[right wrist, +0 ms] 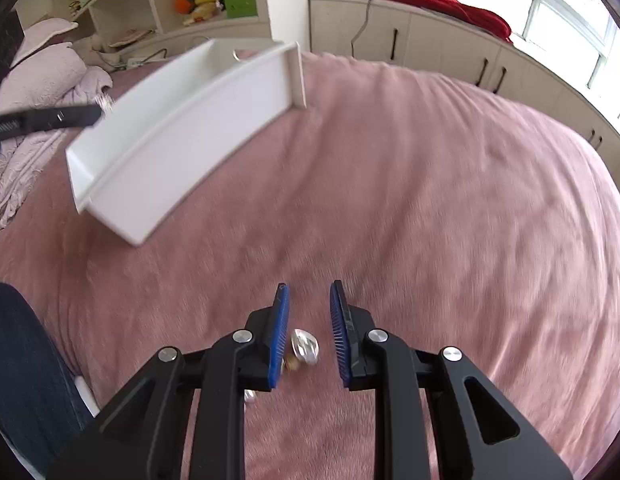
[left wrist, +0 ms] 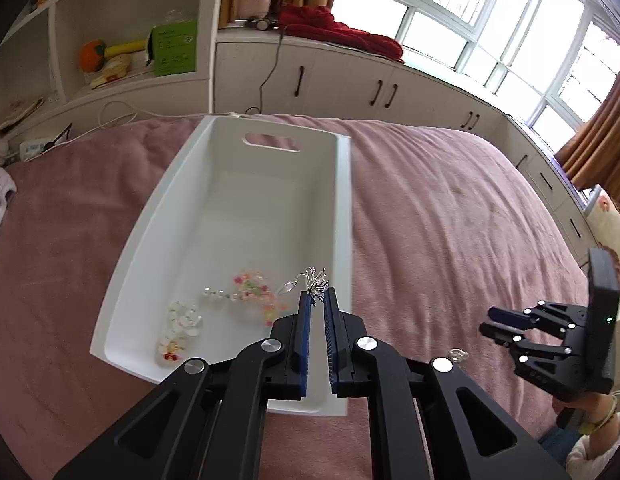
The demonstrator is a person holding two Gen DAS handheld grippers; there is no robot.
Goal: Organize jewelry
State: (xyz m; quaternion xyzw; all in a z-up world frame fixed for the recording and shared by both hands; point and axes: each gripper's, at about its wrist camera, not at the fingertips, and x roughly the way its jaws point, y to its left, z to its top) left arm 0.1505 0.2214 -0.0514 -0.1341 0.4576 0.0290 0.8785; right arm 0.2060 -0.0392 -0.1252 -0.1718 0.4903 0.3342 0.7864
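Left gripper (left wrist: 318, 300) is over the near end of the white rectangular plastic bin (left wrist: 346, 208) that sits on the pink fuzzy bedspread (left wrist: 450, 208). There's a spiky silver cluster earring (left wrist: 314, 280) right at its fingertips. The blue pads look only a narrow gap apart, and honestly I can't tell if they're pinching the earring's hook or have just let it go, so I'm not calling it. Already lying in the bin's near end: a pastel beaded bracelet (left wrist: 251, 286), a short strand of pearl beads (left wrist: 219, 294) and a white flower-shaped piece (left wrist: 183, 320).

My right gripper (right wrist: 309, 296) is low over the bedspread, well apart from the bin, jaws spread fairly wide with nothing between the tips. A shiny silver metal piece (right wrist: 305, 346) lies on the blanket further back between the fingers — it's blurred, so I can't say whether it's a ring or an earring. There's also a small gold-ish bit just beside it and another silver bit (right wrist: 250, 396) half hidden under the left finger.

Handling-wise, I reckon all this stuff is super light and slippery, and the spiky one looks bendy and fragile, so I'd take it by the hook or stem, not the spikes. The silver piece is sunk in soft pile, so I'd press the tips down either side of its widest part and close gently.
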